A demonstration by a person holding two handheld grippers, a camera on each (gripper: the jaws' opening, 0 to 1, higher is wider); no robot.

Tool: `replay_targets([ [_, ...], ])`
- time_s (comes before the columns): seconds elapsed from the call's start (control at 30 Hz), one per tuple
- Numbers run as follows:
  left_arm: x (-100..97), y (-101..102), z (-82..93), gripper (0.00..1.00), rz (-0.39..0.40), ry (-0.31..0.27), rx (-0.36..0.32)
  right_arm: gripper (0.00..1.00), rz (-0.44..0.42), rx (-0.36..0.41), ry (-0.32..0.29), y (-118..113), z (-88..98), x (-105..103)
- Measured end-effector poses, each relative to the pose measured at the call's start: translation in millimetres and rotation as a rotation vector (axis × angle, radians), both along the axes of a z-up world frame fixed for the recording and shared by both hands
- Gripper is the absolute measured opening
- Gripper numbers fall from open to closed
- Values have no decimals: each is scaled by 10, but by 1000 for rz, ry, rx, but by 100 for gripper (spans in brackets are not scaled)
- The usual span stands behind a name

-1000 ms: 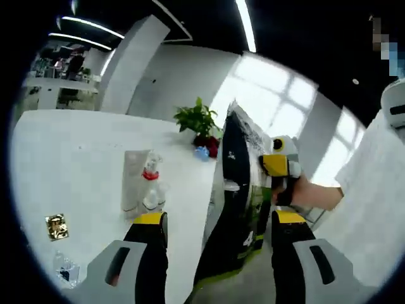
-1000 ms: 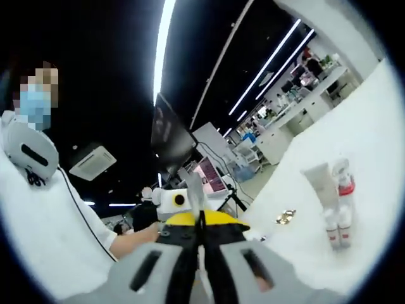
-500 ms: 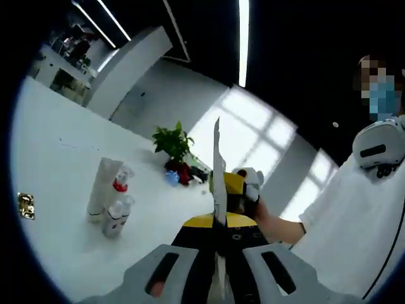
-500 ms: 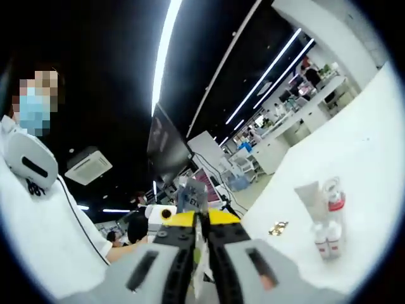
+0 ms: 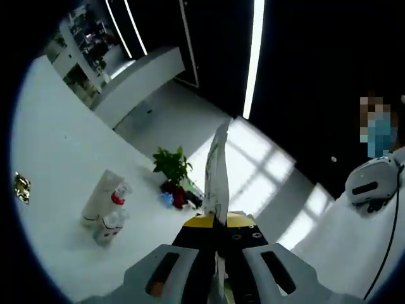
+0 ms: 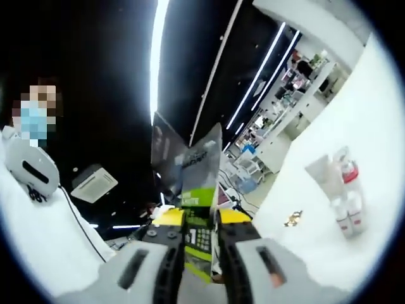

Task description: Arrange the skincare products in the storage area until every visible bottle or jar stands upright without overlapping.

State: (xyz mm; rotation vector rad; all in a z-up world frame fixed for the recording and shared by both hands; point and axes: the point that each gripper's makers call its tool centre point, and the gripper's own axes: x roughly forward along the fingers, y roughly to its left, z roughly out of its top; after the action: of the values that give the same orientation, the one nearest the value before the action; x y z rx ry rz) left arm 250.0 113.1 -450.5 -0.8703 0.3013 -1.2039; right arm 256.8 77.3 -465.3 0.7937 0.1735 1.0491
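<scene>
Pinching one flat, glossy pouch (image 6: 201, 190) (probably foil), both grippers' fingers (image 5: 201, 231) clamp.

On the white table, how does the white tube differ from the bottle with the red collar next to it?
The white tube is wide, flat and plain white; the bottle with the red collar is slimmer and has a red band under a white spray top. The tube flares toward its far end, while the bottle ends in a nozzle. Both stand on the white table, close together, beside two smaller bottles.

pouch (image 6: 200, 190): glossy printed film | table (image 5: 50, 183): smooth matt white | tube (image 5: 100, 197): matt plastic
</scene>
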Motion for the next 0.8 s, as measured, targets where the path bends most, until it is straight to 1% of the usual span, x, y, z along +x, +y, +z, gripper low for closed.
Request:
replay_targets([
  [0.03, 10, 3, -8, 0, 2, 3, 0, 9, -11, -3, -4, -19, 7, 6],
  [0.07, 65, 24, -31, 0, 26, 22, 4, 5, -7, 32, -17, -42, 75, -9],
  [0.1, 88, 34, -57, 0, 34, 33, 14, 1, 30, 92, -20, -37, 182, -69],
  [0.13, 105, 17, -115, 0, 28, 45, 43, 1, 42, 75, -16, -22, 164, -100],
  [0.17, 124, 16, -105, 0, 33, 40, 38, 1, -2, 18, -53, -33, 124, -75],
  [0.23, 142, -1, -122, 0, 29, 48, 49, 1, 14, 40, -45, -39, 142, -100],
  [0.3, 142, -23, -98, 1, 33, 34, 47, 1, -5, 78, -28, -87, 150, -76],
  [0.33, 148, -36, -92, 3, 40, 13, 56, 1, -6, 82, -27, -92, 151, -73],
  [0.37, 171, -39, -95, 5, 62, -31, 82, 1, -12, 94, -21, -112, 158, -71],
  [0.4, 163, -56, -116, 9, 59, -30, 98, 1, -16, 101, -17, -127, 162, -62],
  [0.43, 155, -68, -141, 17, 52, -19, 108, 1, -28, 110, -10, -152, 171, -43],
  [0.47, 119, -94, -204, 26, 27, 2, 127, 1, -35, 117, -7, -169, 177, -29],
  [0.5, 94, -107, -239, 36, 14, 10, 133, 1, -40, 128, -5, -192, 193, -15],
  [0.53, 73, -124, -305, 41, 14, 27, 149, 1, -45, 136, -3, -206, 203, 0],
  [0.57, 47, -130, -344, 40, 8, 29, 159, 1, -50, 146, 2, -223, 214, 15],
  [0.6, 16, -137, -369, 34, 2, 25, 164, 1, -54, 149, 3, -226, 217, 26],
  [0.67, -38, -138, -408, 29, -1, 28, 160, 1, -59, 149, 9, -228, 215, 44],
  [0.73, -45, -120, -404, 28, 10, 54, 128, 1, -57, 132, 14, -213, 192, 52],
  [0.8, -34, -91, -398, 26, 21, 67, 109, 1, -50, 95, 16, -186, 138, 54],
])
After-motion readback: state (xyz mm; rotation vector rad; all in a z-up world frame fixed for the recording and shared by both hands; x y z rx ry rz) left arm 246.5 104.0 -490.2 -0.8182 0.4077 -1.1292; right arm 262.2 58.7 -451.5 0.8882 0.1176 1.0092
